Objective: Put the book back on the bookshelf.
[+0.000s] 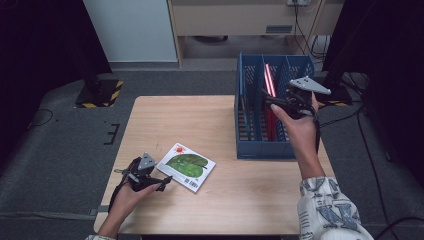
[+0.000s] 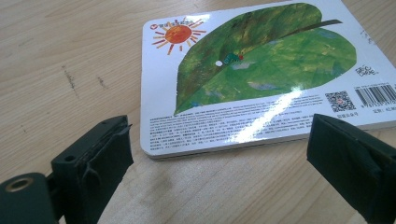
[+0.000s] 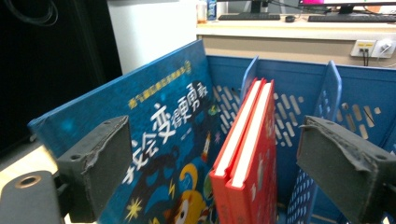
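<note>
A picture book (image 1: 187, 166) with a green leaf and a sun on its cover lies flat on the wooden table. My left gripper (image 1: 164, 181) rests low at its near left corner, open. In the left gripper view the book's edge (image 2: 224, 142) lies just ahead, between the two spread jaws of the left gripper (image 2: 219, 163) and touching neither. My right gripper (image 1: 267, 98) hovers over the blue slotted rack (image 1: 260, 149), open. In the right gripper view a red book (image 3: 247, 158) stands upright between the wide jaws, untouched, next to a leaning blue book (image 3: 163, 126).
The rack's dividers (image 3: 329, 93) split it into narrow slots. The table's front edge (image 1: 200, 231) is close to the left hand. Black stands with striped bases (image 1: 100, 94) and cables (image 1: 365, 125) lie on the floor around the table.
</note>
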A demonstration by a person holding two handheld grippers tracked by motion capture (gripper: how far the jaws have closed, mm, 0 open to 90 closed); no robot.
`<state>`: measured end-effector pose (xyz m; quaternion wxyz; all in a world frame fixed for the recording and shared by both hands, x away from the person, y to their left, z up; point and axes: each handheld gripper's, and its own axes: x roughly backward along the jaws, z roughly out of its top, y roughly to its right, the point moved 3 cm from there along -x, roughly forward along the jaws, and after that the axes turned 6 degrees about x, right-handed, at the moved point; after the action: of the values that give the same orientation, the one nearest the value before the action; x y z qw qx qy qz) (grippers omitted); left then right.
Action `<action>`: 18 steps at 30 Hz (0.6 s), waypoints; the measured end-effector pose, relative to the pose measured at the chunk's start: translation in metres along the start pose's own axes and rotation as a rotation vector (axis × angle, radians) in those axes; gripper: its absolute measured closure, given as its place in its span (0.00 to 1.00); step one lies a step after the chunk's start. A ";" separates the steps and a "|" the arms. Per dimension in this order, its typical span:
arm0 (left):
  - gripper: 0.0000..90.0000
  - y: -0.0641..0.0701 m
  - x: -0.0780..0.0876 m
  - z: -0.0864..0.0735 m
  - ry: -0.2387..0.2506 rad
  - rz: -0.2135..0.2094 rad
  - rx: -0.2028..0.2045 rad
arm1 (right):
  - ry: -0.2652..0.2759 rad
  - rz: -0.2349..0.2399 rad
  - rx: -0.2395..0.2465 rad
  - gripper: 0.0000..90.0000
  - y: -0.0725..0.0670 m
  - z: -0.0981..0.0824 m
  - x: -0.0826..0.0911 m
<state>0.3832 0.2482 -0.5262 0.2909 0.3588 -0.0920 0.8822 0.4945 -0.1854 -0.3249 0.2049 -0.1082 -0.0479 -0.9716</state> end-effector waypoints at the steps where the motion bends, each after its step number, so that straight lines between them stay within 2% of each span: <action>1: 0.07 0.000 0.000 0.000 0.000 0.000 0.000 | 0.004 0.004 -0.002 0.12 -0.001 0.000 0.001; 8: 0.06 0.000 0.000 0.000 -0.001 0.001 0.001 | 0.008 0.035 0.011 0.11 -0.014 -0.004 0.010; 18: 0.07 -0.001 0.000 0.000 0.002 0.003 0.004 | -0.017 0.085 0.019 0.15 -0.034 -0.017 0.018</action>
<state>0.3834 0.2494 -0.5261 0.2888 0.3584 -0.0906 0.8831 0.4613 -0.1634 -0.3386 0.2466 -0.1164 -0.0543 -0.9606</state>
